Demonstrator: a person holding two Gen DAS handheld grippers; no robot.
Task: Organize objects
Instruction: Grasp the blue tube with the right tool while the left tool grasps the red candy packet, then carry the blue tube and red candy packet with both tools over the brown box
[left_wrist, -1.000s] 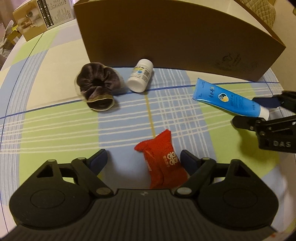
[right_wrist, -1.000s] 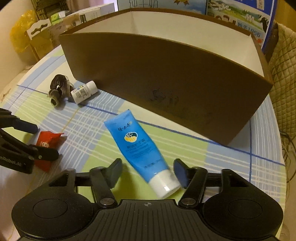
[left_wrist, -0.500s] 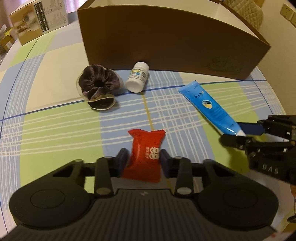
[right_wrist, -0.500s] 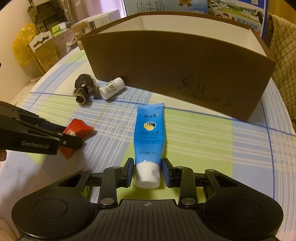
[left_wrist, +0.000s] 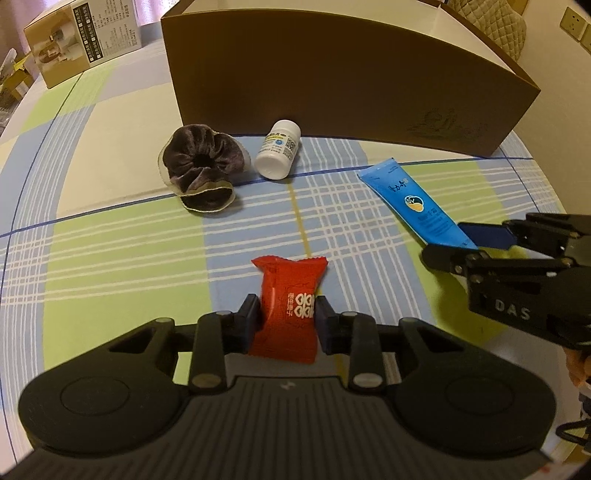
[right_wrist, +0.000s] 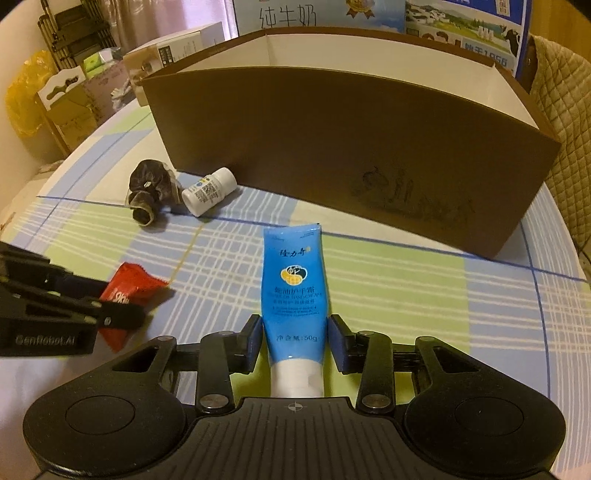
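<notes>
A red snack packet (left_wrist: 291, 291) lies on the checked tablecloth (left_wrist: 129, 258). My left gripper (left_wrist: 284, 321) is shut on it, one pad pressing each side. A blue hand cream tube (right_wrist: 293, 273) with a white cap points away from my right gripper (right_wrist: 295, 332). Those jaws are opening slightly, with the tube's lower body between them and both pads against its sides. In the left wrist view the right gripper (left_wrist: 448, 242) sits at the tube's (left_wrist: 406, 195) near end. A large open cardboard box (right_wrist: 332, 147) stands behind both.
A brown velvet scrunchie (left_wrist: 201, 162) and a white pill bottle (left_wrist: 279, 151) on its side lie in front of the box's left end. A printed carton (left_wrist: 81, 37) sits at the back left. Milk cartons (right_wrist: 461, 22) and a quilted chair (right_wrist: 561, 110) stand beyond the table.
My left gripper closed on the red packet. My right gripper closed around the tube's cap end, the tube swung in line with it, and the pads now sit further up on the blue body.
</notes>
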